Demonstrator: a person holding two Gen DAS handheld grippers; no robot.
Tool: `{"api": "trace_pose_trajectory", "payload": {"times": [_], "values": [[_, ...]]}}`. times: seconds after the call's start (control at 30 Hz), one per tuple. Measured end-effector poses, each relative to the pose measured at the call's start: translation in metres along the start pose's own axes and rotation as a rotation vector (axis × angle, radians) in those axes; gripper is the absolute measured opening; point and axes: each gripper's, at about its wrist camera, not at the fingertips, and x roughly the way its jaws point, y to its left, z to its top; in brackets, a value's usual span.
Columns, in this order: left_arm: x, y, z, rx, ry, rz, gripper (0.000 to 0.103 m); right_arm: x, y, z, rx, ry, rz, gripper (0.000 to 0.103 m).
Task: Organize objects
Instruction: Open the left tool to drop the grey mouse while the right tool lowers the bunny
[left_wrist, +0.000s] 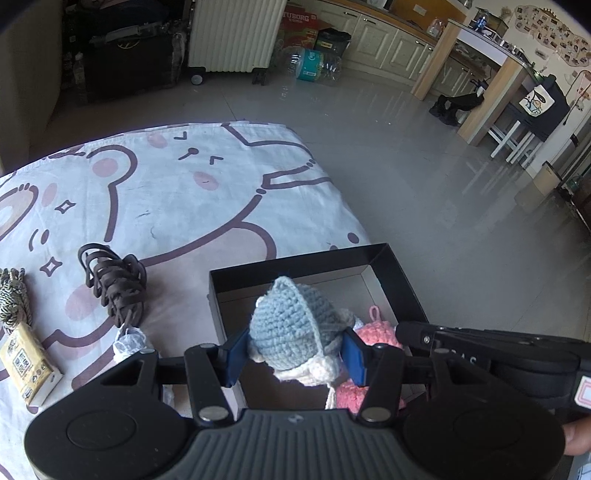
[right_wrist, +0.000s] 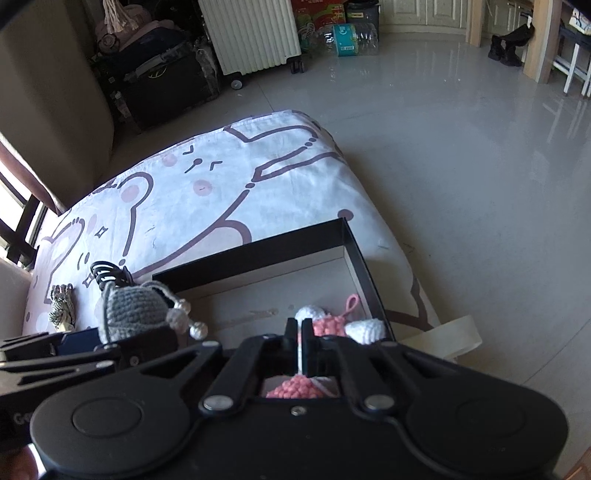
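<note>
Far to the left of your left jaws, a twisted cord bundle (left_wrist: 13, 297) and a small yellow packet (left_wrist: 27, 363) lie on the bed sheet (left_wrist: 177, 206). Nearer, still to the left of those jaws, a dark brown strappy item (left_wrist: 116, 286) rests on the sheet, apart from the box.

Your left gripper (left_wrist: 295, 354) is clenched on the grey-blue crochet toy (left_wrist: 291, 323). The blue pads (left_wrist: 236, 354) press its lower sides, and the rounded body stands up beyond the jaws. The toy hangs over the near left part of the black open box (left_wrist: 306, 258), which sits on the sheet at the bed's right edge.

To the right of the left jaws, inside the box, lies the pink crochet toy (right_wrist: 327, 325) with white ends and a pink loop (right_wrist: 352, 302).

Your right gripper (right_wrist: 300, 343) is over that toy, jaws closed together with only a thin white strand (right_wrist: 300, 360) between them. Pink crochet shows directly beneath and just beyond the jaws. Whether the strand belongs to the pink toy cannot be told.

A hand (left_wrist: 576, 439) shows at the right edge of the left wrist view.
</note>
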Motion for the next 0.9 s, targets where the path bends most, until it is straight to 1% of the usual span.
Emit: {"api": "trace_pose_trajectory", "payload": {"times": [0.1,0.33,0.43,0.47,0.5,0.57,0.63,0.73,0.9], "values": [[0.008,-0.001,0.0,-0.001,0.017,-0.004,0.054,0.0,-0.004,-0.002,0.022,0.02,0.023,0.002],[0.023,-0.004,-0.002,0.015,0.052,0.004,0.054,0.002,-0.008,-0.004,0.034,0.036,0.002,0.002],[0.03,-0.004,-0.003,0.018,0.066,0.016,0.056,0.003,-0.011,-0.004,0.035,0.039,-0.004,0.002],[0.031,-0.004,-0.004,0.02,0.074,0.015,0.058,0.003,-0.011,-0.004,0.036,0.04,-0.005,0.002],[0.032,-0.003,-0.005,0.02,0.079,0.015,0.063,0.004,-0.012,-0.003,0.038,0.041,-0.006,0.002],[0.032,-0.003,-0.005,0.02,0.078,0.023,0.069,0.004,-0.013,-0.003,0.04,0.043,-0.007,0.002],[0.031,-0.003,-0.005,0.021,0.078,0.022,0.07,0.004,-0.014,-0.003,0.043,0.044,-0.005,0.002],[0.029,-0.004,-0.005,0.025,0.086,0.024,0.07,0.004,-0.014,-0.004,0.049,0.05,-0.005,0.006],[0.028,-0.007,-0.005,0.031,0.124,0.034,0.07,0.003,-0.016,-0.007,0.059,0.071,-0.003,0.008]]}}
